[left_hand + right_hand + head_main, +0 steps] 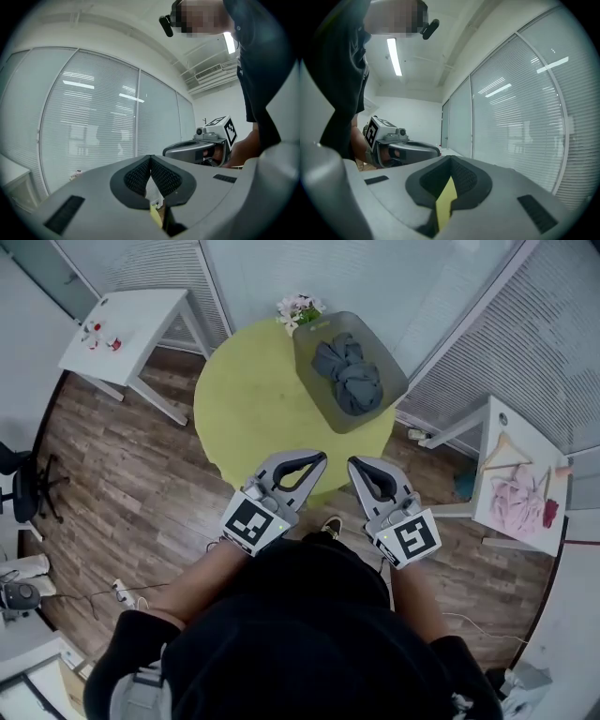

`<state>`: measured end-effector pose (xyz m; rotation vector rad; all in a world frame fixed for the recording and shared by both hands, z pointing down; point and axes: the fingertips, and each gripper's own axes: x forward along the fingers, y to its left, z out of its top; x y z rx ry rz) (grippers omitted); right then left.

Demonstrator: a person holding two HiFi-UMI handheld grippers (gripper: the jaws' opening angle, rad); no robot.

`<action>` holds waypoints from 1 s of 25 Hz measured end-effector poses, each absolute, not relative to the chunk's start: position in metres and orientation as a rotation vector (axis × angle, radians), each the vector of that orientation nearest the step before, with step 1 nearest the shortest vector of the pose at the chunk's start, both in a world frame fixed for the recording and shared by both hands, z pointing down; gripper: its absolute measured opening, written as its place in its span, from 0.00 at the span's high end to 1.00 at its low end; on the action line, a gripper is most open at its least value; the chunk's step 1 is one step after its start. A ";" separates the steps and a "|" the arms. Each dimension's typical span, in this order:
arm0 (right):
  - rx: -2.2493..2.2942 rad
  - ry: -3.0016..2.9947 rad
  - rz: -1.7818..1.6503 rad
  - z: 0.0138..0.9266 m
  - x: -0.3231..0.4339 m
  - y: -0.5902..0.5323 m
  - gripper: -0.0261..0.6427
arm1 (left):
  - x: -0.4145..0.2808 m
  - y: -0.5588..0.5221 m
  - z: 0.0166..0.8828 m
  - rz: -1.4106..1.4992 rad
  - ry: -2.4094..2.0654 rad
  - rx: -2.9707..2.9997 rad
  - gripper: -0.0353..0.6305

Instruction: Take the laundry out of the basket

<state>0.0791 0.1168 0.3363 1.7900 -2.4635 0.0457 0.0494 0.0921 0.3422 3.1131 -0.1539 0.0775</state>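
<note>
Closest to us is our own black top, soft and matte, filling the near edge of the head view, with both forearms reaching out from it. Beyond lies a dark wood-plank floor; its widest bare stretch runs along the left, while glass walls with pale slatted blinds close off the far and right sides.

A round yellow-green table stands in the middle, and its smooth curved near edge sits just ahead of both grippers. A white square table stands far left, well apart from it. Another white table on the right carries a pink garment and stands near the round one, leaving only a narrow gap.

On the far right part of the round table rests the grey basket, a rounded rectangle with smooth walls. The laundry, a crumpled blue-grey bundle, lies inside it.

We hold the left gripper and the right gripper side by side above the table's near edge, well short of the basket. On each, the ribbed black pads meet at the tips with nothing between them. A small bunch of pale flowers sits just beyond the basket.
</note>
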 end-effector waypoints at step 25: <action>1.624 -2.465 0.208 0.377 0.142 0.025 0.93 | 0.106 0.006 0.364 0.118 -0.306 3.051 0.93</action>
